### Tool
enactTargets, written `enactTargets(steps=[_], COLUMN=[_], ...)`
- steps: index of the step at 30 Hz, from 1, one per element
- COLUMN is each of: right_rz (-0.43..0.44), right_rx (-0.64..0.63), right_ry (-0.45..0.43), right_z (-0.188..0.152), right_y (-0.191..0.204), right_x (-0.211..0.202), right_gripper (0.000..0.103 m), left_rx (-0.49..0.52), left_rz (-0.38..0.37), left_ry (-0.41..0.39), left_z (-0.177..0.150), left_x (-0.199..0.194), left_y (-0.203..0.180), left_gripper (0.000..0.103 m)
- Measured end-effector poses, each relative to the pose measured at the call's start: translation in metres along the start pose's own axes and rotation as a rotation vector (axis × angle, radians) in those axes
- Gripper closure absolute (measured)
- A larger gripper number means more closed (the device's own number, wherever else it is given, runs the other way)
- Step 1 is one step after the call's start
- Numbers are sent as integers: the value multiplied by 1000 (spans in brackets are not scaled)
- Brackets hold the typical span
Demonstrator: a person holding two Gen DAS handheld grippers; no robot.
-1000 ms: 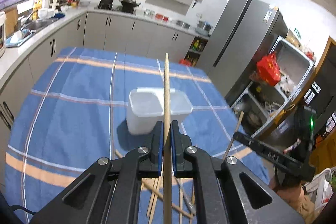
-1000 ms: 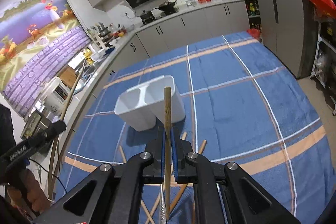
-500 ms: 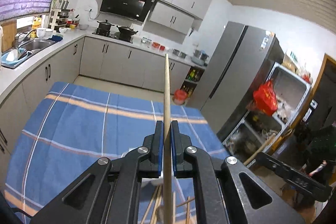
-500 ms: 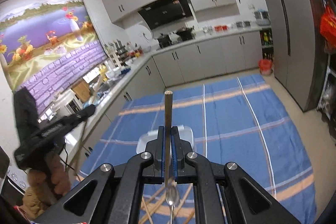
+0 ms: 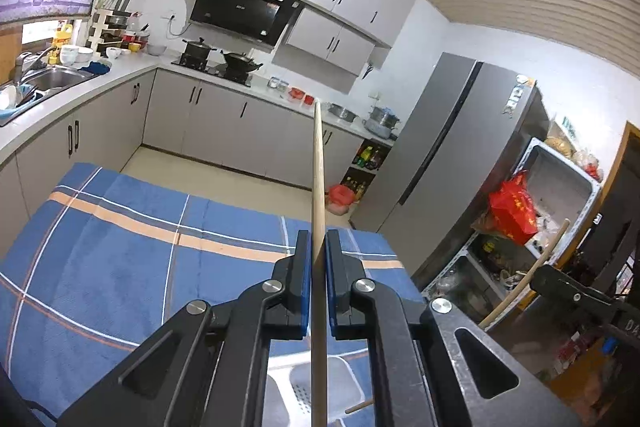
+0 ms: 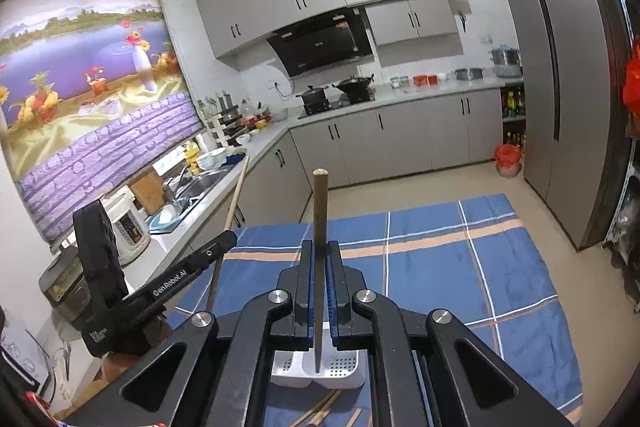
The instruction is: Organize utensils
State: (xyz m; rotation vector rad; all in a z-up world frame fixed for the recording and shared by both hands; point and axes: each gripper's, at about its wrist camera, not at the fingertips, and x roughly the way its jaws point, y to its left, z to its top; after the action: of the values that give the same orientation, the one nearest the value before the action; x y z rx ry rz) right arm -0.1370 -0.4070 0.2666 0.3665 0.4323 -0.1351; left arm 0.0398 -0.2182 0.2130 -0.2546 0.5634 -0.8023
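"genrobot.ai" is showing in white on the left gripper [image 6: 224,241], readable only in the right wrist view. that left gripper [image 5: 318,247] is clamping a pale chopstick [image 5: 318,187]. the right gripper [image 6: 320,255] is pinching a darker chopstick [image 6: 320,219] above the white perforated holder [image 6: 320,367] sitting on the blue plaid cloth [image 6: 440,267]. loose chopsticks [image 6: 320,407] are lying just before it; the left wrist view is showing only a corner of the holder [image 5: 304,387].

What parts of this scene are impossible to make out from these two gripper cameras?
- Left wrist view: the white holder is mostly covered by the left gripper, so its contents stay unseen.
- Right wrist view: the lower end of the utensil held in the right gripper is too dark to identify.
- Loose chopsticks on the tablecloth are cut off by the bottom edge; their number is unclear.
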Motion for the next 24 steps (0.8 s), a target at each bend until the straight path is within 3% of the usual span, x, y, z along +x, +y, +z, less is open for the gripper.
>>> enactTargets(steps=[4,13,24], right_rz=[2,17,21], right_rx=[36,54,131], right_ry=[36,103,175], right_z=[-4,-27,-53], right_y=[-13,-28,-51], right_x=[28,58,72], right_gripper=[102,102,102], left_rx=[7,31,36], left_rz=[37,85,111], left_ry=[9,60,111], left_z=[-11,-46,-81], left_x=[26,62,69], left_y=[12,32,44], left_gripper=[97,97,97])
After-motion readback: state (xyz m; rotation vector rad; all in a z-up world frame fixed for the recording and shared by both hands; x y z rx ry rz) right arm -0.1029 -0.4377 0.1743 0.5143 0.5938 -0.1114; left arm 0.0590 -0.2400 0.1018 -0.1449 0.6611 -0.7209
